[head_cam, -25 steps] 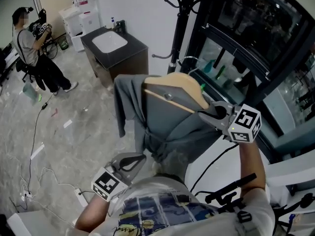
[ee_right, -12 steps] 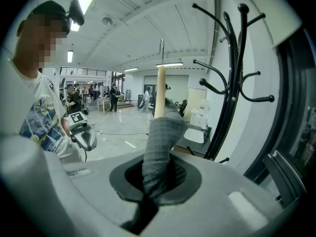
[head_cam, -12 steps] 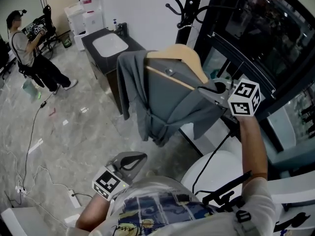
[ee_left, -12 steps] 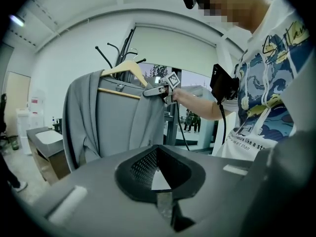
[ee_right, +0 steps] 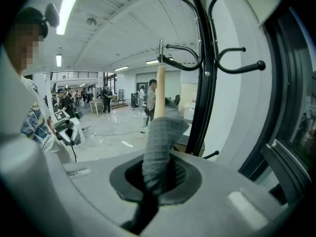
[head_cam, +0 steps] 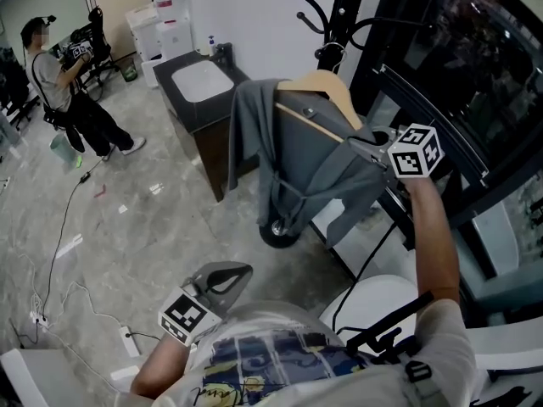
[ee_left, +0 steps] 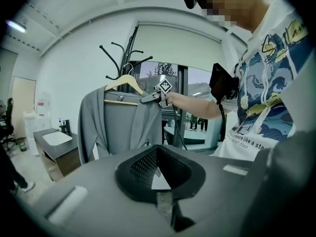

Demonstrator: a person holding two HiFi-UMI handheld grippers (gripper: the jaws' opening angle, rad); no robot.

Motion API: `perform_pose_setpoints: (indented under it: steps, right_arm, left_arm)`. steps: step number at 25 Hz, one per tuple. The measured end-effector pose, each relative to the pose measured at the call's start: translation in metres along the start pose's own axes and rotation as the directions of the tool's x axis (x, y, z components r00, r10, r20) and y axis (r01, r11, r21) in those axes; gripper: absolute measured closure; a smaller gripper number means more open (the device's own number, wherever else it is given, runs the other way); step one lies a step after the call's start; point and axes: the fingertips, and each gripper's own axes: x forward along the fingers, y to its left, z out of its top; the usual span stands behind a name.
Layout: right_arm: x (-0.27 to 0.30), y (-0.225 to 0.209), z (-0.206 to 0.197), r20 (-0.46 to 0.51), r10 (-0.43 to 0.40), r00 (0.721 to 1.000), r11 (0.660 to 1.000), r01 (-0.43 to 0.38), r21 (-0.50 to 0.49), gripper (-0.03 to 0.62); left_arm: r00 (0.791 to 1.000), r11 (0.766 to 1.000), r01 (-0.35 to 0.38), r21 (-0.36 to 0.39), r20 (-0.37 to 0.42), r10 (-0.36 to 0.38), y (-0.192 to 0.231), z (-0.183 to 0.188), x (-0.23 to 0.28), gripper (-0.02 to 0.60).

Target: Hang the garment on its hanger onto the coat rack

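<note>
A grey garment [head_cam: 305,164] hangs on a wooden hanger [head_cam: 321,87]. My right gripper [head_cam: 363,148] is shut on the garment's shoulder over the hanger's end and holds it up beside the black coat rack [head_cam: 346,11]. In the right gripper view, grey fabric [ee_right: 158,142] fills the jaws, and the hanger's metal hook [ee_right: 161,51] stands close to a rack hook [ee_right: 185,58]. My left gripper [head_cam: 240,271] stays low by my chest, shut and empty. The left gripper view shows the garment [ee_left: 123,125] and the rack [ee_left: 129,53] ahead.
A dark cabinet with a white sink [head_cam: 201,83] stands behind the garment. A dark-framed glass wall [head_cam: 458,83] runs along the right. A person [head_cam: 64,87] stands at the far left. Cables [head_cam: 55,261] lie on the marble floor. A black wheel [head_cam: 276,230] sits under the garment.
My right gripper has carried the garment and hanger up and away from me, closer to the rack's hooks. The left gripper stays by my chest.
</note>
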Motion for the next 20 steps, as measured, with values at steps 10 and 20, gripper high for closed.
perform_pose_setpoints:
  steps: [10,20]
  right_arm:
    - [0.026,-0.018,-0.021,-0.033,-0.001,0.999,0.999,0.002,0.035,0.583]
    - [0.037,-0.024,-0.028,-0.027,-0.015,1.000,0.996,0.017,0.083,0.582]
  left_arm:
    - [1.000,1.000,-0.004,-0.013,-0.020,0.004,0.007,-0.005,0.001,0.578]
    - [0.999,1.000,-0.003,-0.014,-0.032,0.003,0.005,-0.008,-0.014,0.578]
